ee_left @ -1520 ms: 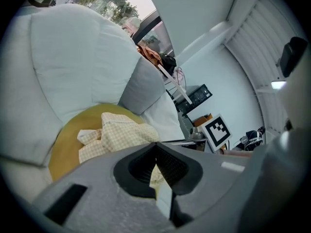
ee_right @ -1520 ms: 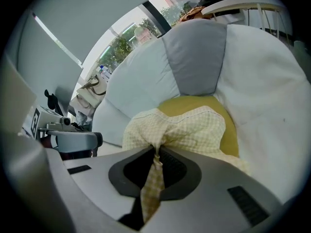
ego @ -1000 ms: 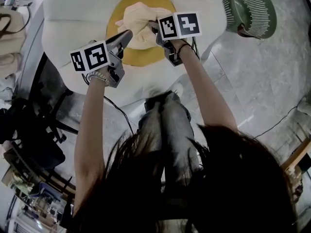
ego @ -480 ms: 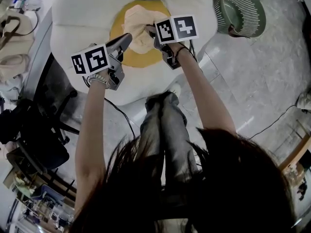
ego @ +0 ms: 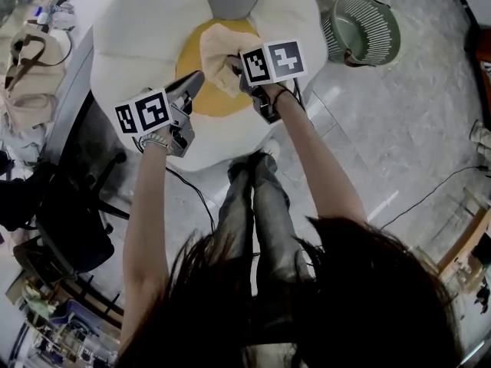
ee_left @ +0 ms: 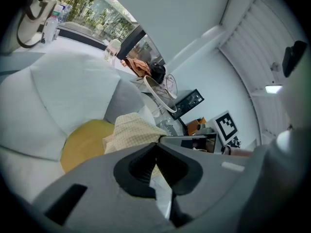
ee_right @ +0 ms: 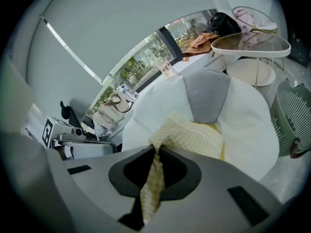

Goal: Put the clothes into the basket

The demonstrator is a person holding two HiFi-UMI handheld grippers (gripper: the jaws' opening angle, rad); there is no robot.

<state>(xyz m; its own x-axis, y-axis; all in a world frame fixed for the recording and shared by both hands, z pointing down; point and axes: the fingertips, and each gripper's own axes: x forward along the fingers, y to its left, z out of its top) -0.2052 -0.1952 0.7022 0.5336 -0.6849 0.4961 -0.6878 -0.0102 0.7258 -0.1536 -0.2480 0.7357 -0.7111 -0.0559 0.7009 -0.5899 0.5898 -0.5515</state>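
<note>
The right hand-held gripper (ee_right: 154, 153) is clenched on a fold of the checked cloth (ee_right: 194, 136). The left hand-held gripper (ee_left: 156, 145) looks clamped on the cloth's other edge. The cloth hangs over the yellow centre of the cushion (ego: 138, 44). The step in hand is the pick-up. Next, carry the cloth to the basket (ego: 354, 10), well apart on the floor (ego: 399, 129), and let go above its mouth.
</note>
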